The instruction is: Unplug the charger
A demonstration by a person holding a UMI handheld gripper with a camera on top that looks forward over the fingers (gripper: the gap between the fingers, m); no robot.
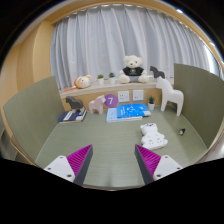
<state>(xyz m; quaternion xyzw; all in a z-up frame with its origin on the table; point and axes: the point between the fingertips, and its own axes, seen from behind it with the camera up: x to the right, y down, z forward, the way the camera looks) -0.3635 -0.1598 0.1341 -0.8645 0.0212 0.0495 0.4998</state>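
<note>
A white charger [150, 130] stands plugged into a white power strip [155, 143] on the green table [105, 135], ahead of my fingers and off to the right. My gripper [113, 165] is open, its magenta pads [80, 160] wide apart with only bare table between them. The gripper is well short of the charger and touches nothing.
A white teddy bear [131, 68] sits on a wooden shelf [90, 90] in front of curtains. Beyond the charger are a blue book [128, 112], a white toy chair [172, 98], a pink toy [97, 104] and a dark booklet [72, 116]. Green partitions [195, 95] flank the table.
</note>
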